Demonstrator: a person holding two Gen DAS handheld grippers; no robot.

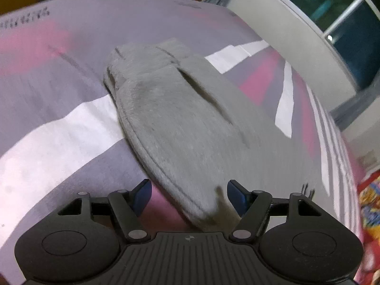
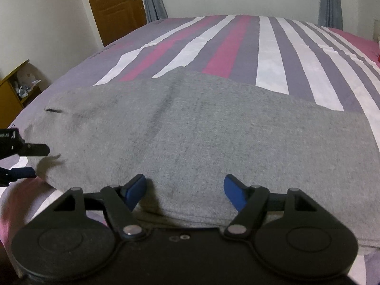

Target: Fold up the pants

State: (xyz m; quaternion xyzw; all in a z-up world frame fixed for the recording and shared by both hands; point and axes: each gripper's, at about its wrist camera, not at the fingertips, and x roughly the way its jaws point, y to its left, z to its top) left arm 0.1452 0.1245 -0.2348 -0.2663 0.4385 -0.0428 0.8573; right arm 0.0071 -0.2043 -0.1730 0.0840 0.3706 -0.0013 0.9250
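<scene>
Grey pants [image 2: 201, 128] lie folded flat across the striped bed [image 2: 270, 54]. My right gripper [image 2: 184, 191] hovers over their near edge, open, its blue pads apart with only cloth beneath them. In the left wrist view the pants [image 1: 175, 114] stretch away from my left gripper [image 1: 189, 196]. Its jaws stand open, a corner of the grey cloth lies between them, and neither pad presses on it. The right wrist view also shows the left gripper [image 2: 35, 161] at the pants' left end, its fingers [image 2: 35, 149] apart beside a curled corner of cloth.
A wooden door [image 2: 116, 7] and grey curtains [image 2: 153, 0] stand beyond the bed's far left corner. A yellow cabinet [image 2: 11, 92] sits at the left of the bed. A dark window [image 1: 344, 14] and a colourful printed cloth [image 1: 370, 204] are to the right.
</scene>
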